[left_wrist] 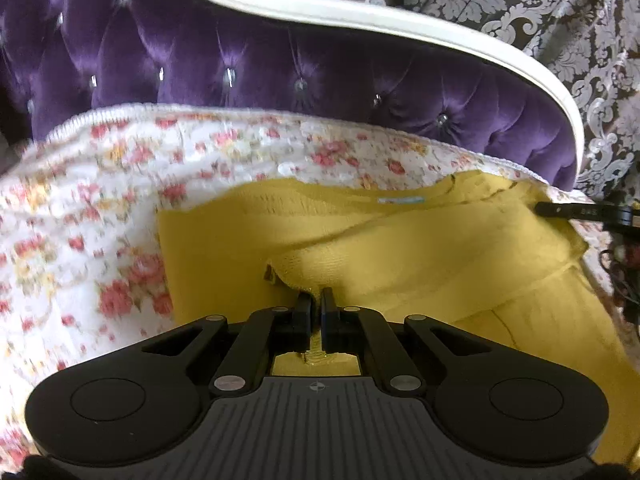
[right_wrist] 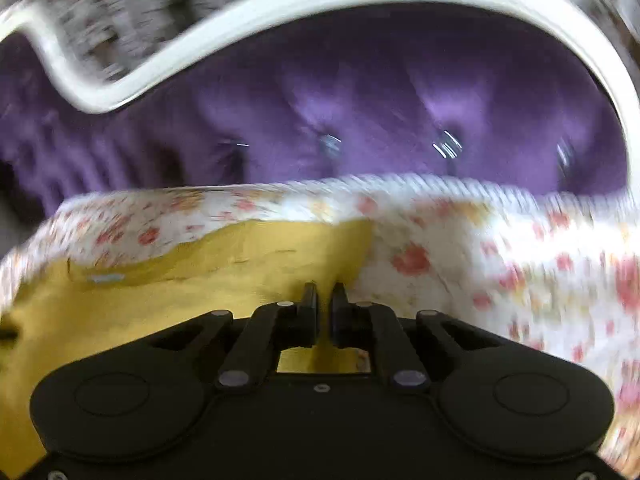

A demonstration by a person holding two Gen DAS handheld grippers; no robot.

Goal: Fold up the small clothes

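Mid-fold: yellow garment (left_wrist: 400, 240) lay on the floral bedspread (left_wrist: 100, 220) by the purple headboard (left_wrist: 240, 60). Left tongs (left_wrist: 316, 300) pinched narrow on its bunched edge; right tongs (right_wrist: 324, 294) nearly closed at its corner, grip unclear. Next, probably carry the edge across and lay it flat.

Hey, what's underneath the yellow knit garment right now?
The yellow knit garment lies on a floral bedspread, which shows all around it. Whatever is beneath the bedspread is covered. Both tongs pinch the garment's edges.
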